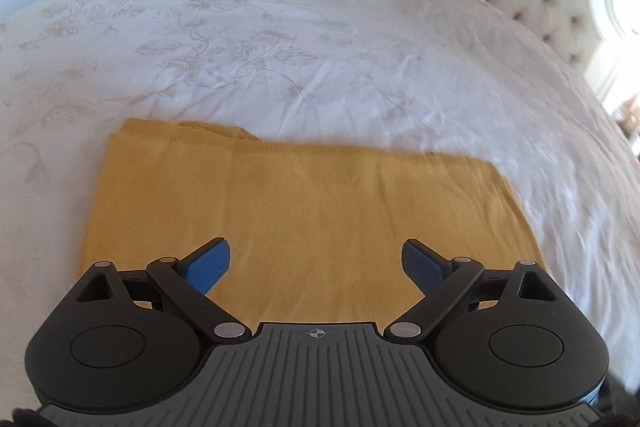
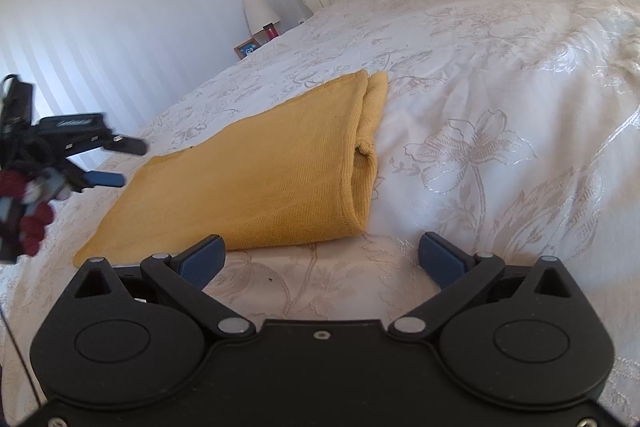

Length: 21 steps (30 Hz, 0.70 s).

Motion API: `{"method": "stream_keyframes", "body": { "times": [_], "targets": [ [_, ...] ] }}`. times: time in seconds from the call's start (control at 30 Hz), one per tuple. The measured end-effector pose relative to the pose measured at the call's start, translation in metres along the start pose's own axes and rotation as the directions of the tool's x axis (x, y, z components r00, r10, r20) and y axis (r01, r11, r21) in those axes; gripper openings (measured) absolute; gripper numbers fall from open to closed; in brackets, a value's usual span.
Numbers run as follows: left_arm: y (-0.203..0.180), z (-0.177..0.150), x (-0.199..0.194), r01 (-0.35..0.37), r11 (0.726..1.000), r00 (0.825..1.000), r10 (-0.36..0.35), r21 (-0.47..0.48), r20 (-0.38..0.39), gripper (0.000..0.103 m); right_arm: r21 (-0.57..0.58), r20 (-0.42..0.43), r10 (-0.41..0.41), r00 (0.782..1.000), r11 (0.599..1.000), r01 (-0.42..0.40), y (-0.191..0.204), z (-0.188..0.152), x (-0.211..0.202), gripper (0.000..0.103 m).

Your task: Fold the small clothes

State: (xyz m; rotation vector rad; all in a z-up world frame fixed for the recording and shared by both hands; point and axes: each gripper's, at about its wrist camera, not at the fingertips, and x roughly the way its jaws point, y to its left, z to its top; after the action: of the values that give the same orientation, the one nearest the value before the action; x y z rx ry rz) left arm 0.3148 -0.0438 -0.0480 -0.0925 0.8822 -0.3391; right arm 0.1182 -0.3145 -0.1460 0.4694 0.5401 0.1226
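Mustard folded garment (image 1: 304, 211) on bedspread (image 1: 280, 39), both hand-held grippers (image 1: 318, 261) (image 2: 322, 255) spread wide, empty

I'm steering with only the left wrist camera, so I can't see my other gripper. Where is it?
Observer: The right gripper is over the bedspread, just beside one end of the yellow top.
Operator: Is it holding anything?
Observer: No, its jaws are wide apart and empty.
Operator: Is the top folded?
Observer: Yes, that end shows layers doubled over each other.
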Motion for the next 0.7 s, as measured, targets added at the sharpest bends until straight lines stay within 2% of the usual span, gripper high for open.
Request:
{"method": "stream_keyframes", "body": {
  "times": [0.07, 0.17, 0.3, 0.4, 0.57, 0.7],
  "targets": [
    [0.002, 0.004, 0.016, -0.035, 0.999, 0.999, 0.036, -0.039, 0.008, 0.093, 0.004, 0.0, 0.002, 1.0, 1.0, -0.002, 0.0, 0.0, 0.0, 0.103],
    [-0.001, 0.007, 0.037, -0.089, 0.995, 0.996, 0.09, -0.044, 0.021, 0.093, 0.008, -0.001, 0.003, 1.0, 1.0, -0.003, 0.0, 0.0, 0.001, 0.103],
    [-0.006, 0.0, 0.064, -0.137, 0.991, 0.99, 0.137, 0.002, -0.024, 0.094, 0.015, -0.001, 0.005, 1.0, 1.0, -0.005, -0.001, 0.001, 0.002, 0.103],
    [-0.014, -0.002, 0.074, -0.167, 0.982, 0.984, 0.171, 0.091, -0.047, 0.102, 0.018, 0.0, 0.007, 1.0, 1.0, -0.007, -0.001, 0.001, 0.003, 0.103],
    [-0.017, -0.004, 0.063, -0.16, 0.985, 0.985, 0.164, 0.068, -0.06, 0.102, 0.02, 0.001, 0.007, 1.0, 1.0, -0.007, -0.001, 0.001, 0.003, 0.103],
    [-0.025, -0.034, 0.038, -0.133, 0.986, 0.99, 0.136, 0.1, -0.021, 0.101, 0.027, 0.003, 0.012, 1.0, 1.0, -0.012, -0.002, 0.001, 0.003, 0.103]
  ]
}}
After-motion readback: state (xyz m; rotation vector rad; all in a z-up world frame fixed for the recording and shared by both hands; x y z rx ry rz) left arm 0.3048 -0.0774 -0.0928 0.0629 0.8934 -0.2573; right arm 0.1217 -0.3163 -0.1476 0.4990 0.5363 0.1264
